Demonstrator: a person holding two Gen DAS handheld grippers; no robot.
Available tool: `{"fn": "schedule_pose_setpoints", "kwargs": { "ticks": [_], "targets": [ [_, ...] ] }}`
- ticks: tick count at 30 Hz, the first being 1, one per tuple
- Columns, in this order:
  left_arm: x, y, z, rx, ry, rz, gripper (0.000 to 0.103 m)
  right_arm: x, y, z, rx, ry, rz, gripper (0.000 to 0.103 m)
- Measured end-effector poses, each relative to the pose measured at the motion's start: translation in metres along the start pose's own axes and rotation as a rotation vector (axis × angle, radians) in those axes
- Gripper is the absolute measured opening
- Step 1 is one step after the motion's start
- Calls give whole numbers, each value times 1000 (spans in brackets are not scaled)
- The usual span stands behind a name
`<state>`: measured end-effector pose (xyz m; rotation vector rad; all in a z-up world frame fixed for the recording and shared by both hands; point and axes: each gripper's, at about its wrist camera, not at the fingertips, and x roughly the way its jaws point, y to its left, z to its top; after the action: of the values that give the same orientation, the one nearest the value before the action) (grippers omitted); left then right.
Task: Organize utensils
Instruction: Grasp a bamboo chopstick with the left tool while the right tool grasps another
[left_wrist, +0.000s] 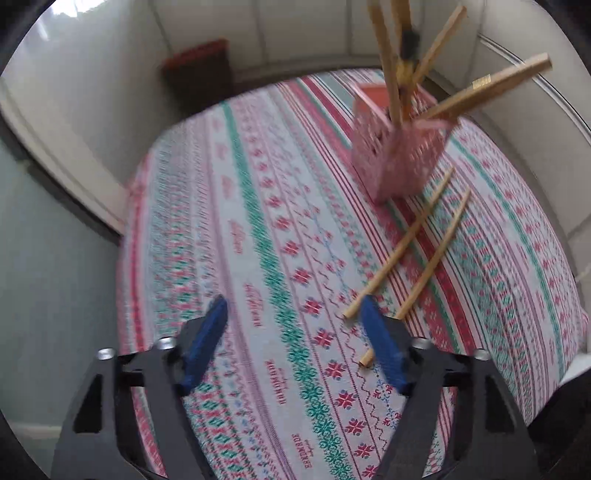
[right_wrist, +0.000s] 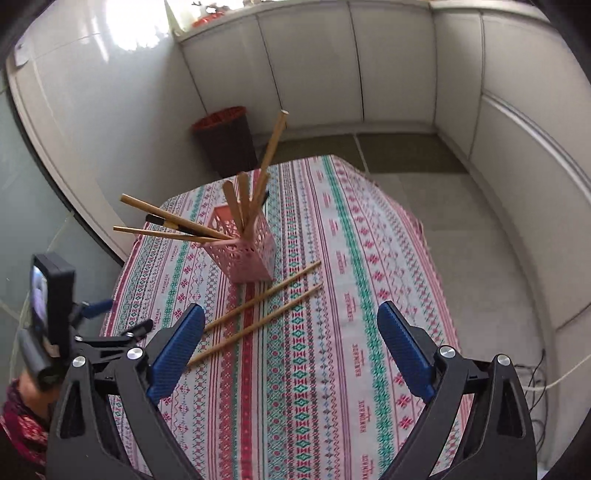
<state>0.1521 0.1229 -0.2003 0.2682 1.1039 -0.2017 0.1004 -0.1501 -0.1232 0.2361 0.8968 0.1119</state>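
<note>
Two chopsticks (right_wrist: 258, 304) lie flat on the cloth (right_wrist: 332, 332), side by side and slanted. Their far tips end close to the pink basket (right_wrist: 251, 251), and the far one runs right up beside its base. More wooden sticks (right_wrist: 236, 206) stand in the basket and lean out in many ways.

From the right wrist camera, the right gripper (right_wrist: 291, 347) hangs above the cloth with its blue fingers (right_wrist: 177, 350) spread wide and nothing between them. The near ends of the two chopsticks point at its left finger. One end goes out of sight behind that finger. The other end stops just beside it. I cannot tell if they touch.

From the left wrist camera, the left gripper (left_wrist: 295, 343) is wide open too and holds nothing. The picture is a bit blurry. Here the chopsticks (left_wrist: 417, 251) lie over by the right-hand finger (left_wrist: 382, 347). Their near ends sit right at that finger, and it covers part of one. The space between the fingers shows only cloth. The basket (left_wrist: 395, 155) stands farther off, up and to the right.

A dark bin (right_wrist: 225, 140) stands on the floor past the table
</note>
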Motion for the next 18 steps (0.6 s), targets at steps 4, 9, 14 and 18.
{"fn": "schedule_pose_setpoints", "kwargs": {
  "ticks": [4,9,14,18],
  "targets": [
    [37,-13,-5,136,54,-26,45,2,1,-5,-30,5,-18,92],
    [56,-32,-7,238,70,-54,44,5,0,-9,-69,14,-39,92],
    [68,-37,1,247,63,-89,41,12,-9,-10,-53,49,-46,92],
    [72,-42,8,262,78,-171,17,15,-15,-11,-41,63,-67,92]
  ]
}}
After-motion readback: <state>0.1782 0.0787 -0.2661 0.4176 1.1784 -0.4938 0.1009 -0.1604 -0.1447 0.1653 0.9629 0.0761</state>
